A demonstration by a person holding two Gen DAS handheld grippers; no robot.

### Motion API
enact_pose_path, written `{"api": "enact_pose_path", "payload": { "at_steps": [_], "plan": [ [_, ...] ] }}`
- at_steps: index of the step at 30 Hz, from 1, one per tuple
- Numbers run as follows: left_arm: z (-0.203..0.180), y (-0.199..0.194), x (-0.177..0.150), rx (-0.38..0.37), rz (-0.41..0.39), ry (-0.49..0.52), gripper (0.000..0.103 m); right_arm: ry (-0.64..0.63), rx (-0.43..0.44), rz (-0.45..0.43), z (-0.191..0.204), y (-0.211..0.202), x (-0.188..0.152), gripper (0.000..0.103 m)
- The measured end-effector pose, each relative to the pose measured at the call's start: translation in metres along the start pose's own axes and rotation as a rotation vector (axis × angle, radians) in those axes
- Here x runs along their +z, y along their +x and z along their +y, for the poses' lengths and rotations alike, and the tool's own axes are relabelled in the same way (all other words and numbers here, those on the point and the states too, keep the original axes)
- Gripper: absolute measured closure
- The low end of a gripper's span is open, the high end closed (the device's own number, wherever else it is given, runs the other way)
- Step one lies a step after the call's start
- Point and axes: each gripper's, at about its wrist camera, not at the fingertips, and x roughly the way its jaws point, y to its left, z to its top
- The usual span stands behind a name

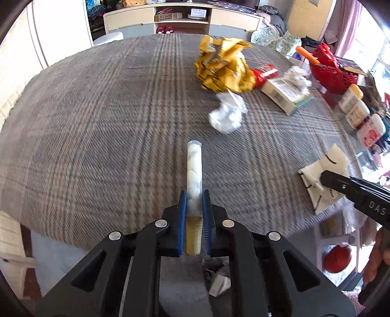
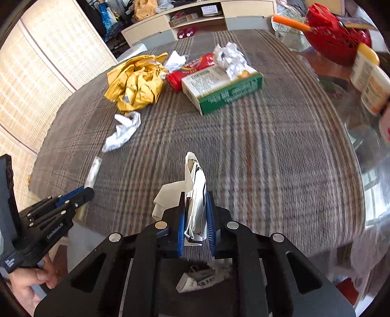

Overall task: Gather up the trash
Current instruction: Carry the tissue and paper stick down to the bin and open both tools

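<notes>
My left gripper [image 1: 194,195] is shut on a clear plastic tube [image 1: 193,170] filled with white balls, held over the near edge of the plaid table cloth [image 1: 97,134]. The tube also shows in the right wrist view [image 2: 93,172], with the left gripper [image 2: 85,191] behind it. My right gripper [image 2: 195,197] is shut on a folded white paper carton [image 2: 195,192]; it also shows in the left wrist view [image 1: 321,175]. On the cloth lie a crumpled yellow bag [image 2: 136,83], crumpled white paper [image 2: 123,131], a red packet [image 2: 192,68] and a green-and-white box [image 2: 221,90].
A red basket [image 2: 334,39] and several bottles [image 2: 370,80] stand on the glass table part at the right. Trash lies on the floor below the grippers [image 2: 197,280]. A low cabinet [image 1: 180,19] stands beyond the table, wicker panels [image 2: 36,80] at left.
</notes>
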Motion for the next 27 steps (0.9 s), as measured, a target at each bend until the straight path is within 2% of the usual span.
{"api": "enact_pose_path", "payload": {
  "at_steps": [13,20,27],
  "plan": [
    [-0.046,-0.038,-0.098,-0.066,-0.023,0.032,0.092,-0.024,0.023,-0.014,-0.004,-0.040,-0.102,0.087],
    [-0.058,-0.023,-0.145,-0.089,0.039,0.016,0.092,-0.008,0.004,0.024,-0.009,-0.029,-0.139,0.087],
    [-0.070,0.000,-0.176,-0.124,0.083,0.027,0.092,0.043,0.011,0.081,-0.018,-0.004,-0.171,0.087]
  ]
}}
